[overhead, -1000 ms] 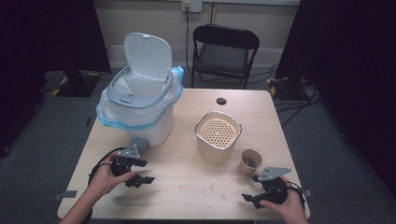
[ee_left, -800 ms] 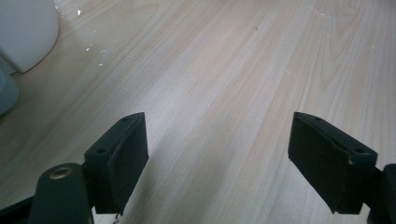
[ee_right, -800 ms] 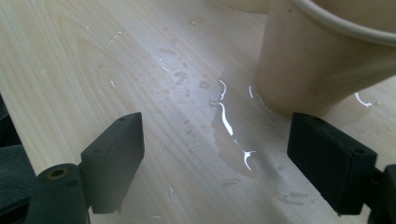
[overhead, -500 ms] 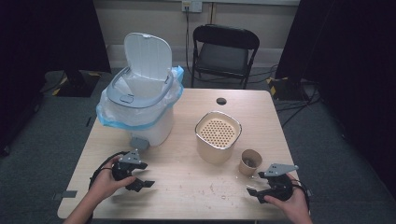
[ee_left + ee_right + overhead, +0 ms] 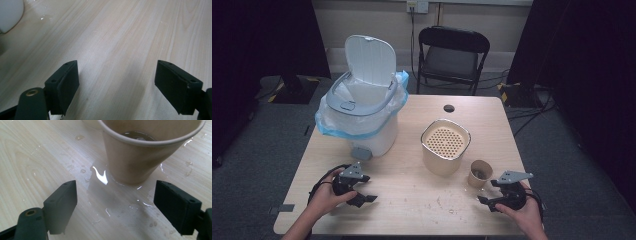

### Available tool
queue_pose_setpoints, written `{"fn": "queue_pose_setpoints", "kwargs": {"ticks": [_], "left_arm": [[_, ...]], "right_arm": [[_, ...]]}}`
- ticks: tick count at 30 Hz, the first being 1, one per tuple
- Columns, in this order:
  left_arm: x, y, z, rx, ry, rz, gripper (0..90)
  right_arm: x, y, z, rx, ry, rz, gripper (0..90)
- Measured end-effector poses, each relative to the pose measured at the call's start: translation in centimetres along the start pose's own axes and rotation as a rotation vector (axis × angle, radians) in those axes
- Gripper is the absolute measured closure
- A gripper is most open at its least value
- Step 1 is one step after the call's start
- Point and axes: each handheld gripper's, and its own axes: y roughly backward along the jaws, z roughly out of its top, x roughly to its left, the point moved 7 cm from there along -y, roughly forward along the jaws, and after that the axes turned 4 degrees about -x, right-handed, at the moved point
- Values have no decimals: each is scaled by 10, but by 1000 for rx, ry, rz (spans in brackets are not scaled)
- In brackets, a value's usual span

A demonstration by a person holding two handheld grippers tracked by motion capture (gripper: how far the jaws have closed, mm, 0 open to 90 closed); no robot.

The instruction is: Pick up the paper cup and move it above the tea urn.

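Observation:
A brown paper cup (image 5: 480,173) stands near the table's right front, and my right gripper (image 5: 486,193) is open just in front of it. In the right gripper view the cup (image 5: 147,155) holds some liquid and stands in a puddle (image 5: 110,195) on the wood; it lies just beyond my right gripper (image 5: 115,206), whose jaws stand wide apart and hold nothing. My left gripper (image 5: 368,189) is open at the left front. In its own view the left gripper (image 5: 116,83) hovers low over bare wood.
A white bin (image 5: 362,112) with a blue liner and its lid up stands at the back left; its base (image 5: 10,12) shows in the left gripper view. A beige container (image 5: 445,147) with a perforated top sits mid-table. A black chair (image 5: 452,55) stands behind the table.
My right gripper has edged forward towards the paper cup. My left gripper has slid slightly back towards the person. Both stay open.

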Motion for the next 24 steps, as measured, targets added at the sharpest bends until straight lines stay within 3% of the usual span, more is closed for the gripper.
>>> {"fn": "queue_pose_setpoints", "kwargs": {"ticks": [7, 10, 24], "left_arm": [[-1, -1, -3, -2, -13, -9, 158], [-2, -1, -4, 4, -50, -4, 151], [-9, -8, -9, -39, -115, -2, 38]], "right_arm": [[-2, -4, 2, 2, 6, -4, 183], [-4, -5, 5, -9, 4, -14, 183], [-8, -13, 15, -51, -5, -24, 164]]}}
